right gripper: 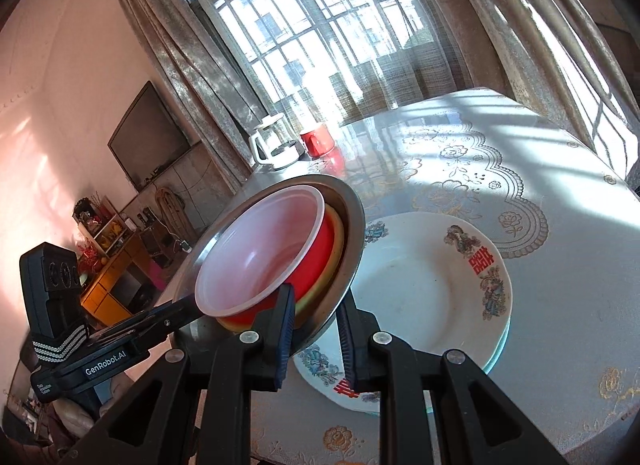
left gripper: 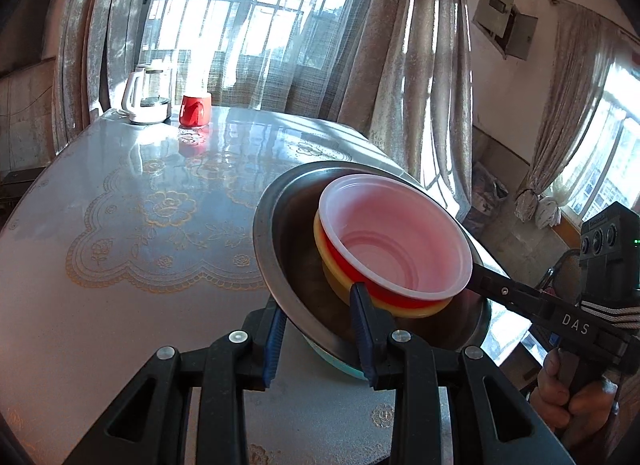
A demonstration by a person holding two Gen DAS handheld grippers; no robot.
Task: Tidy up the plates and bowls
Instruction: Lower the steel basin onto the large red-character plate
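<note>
You have the steel bowl (left gripper: 288, 265) pinched by its rim from both sides: the left gripper (left gripper: 320, 329) nearly closed on one edge, the right gripper (right gripper: 312, 329) nearly closed on the opposite edge. It hangs tilted above the table's (left gripper: 120, 225) near edge, over the white plate (right gripper: 440, 285) that sits there on a teal-rimmed dish. Level the bowl before you lower it, and bring both hands down together, or the nested stack may slide. Centre it over the plate's well, then let go. Inside sit a yellow bowl (left gripper: 404, 307), a red one (left gripper: 360, 271), and a translucent pink bowl (left gripper: 396, 237) on top, loosely nested and leaning.
</note>
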